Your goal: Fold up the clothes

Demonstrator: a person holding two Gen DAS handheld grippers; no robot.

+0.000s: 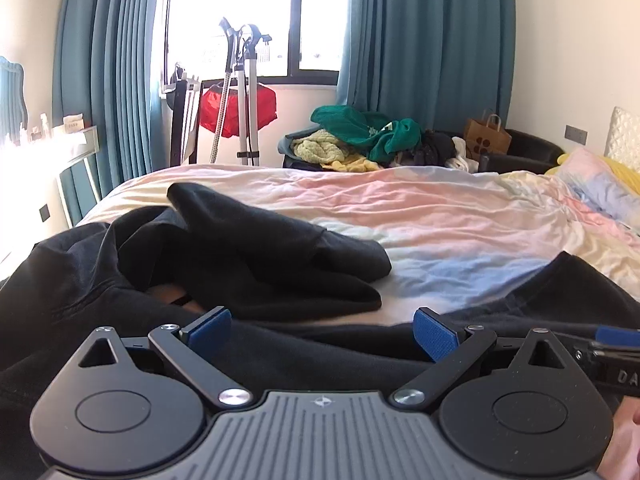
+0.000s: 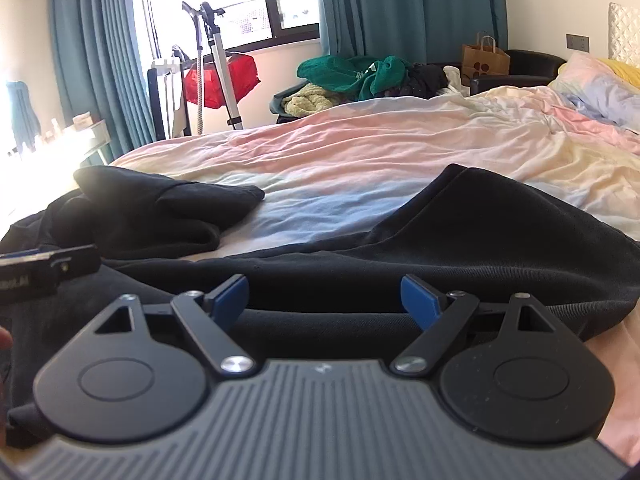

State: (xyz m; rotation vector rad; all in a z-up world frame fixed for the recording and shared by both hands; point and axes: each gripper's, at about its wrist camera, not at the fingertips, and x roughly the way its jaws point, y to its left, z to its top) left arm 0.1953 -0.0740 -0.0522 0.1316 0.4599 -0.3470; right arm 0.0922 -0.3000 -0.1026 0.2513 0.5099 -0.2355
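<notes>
A pastel-sheeted bed (image 1: 440,216) is filling the room under teal curtains (image 1: 424,32). Both the left gripper (image 1: 323,330) and right gripper (image 2: 323,300) are hovering with fingers spread wide, gripping nothing, over the black garment (image 2: 460,240) lying crumpled along the bed's near edge.

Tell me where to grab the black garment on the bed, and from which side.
Probably take the black garment by its near hem, the thick band running straight across just ahead of the open right hand-held gripper. Come in from the near edge of the bed, low and level, since that hem lies flat while the far sleeve is bunched.
</notes>
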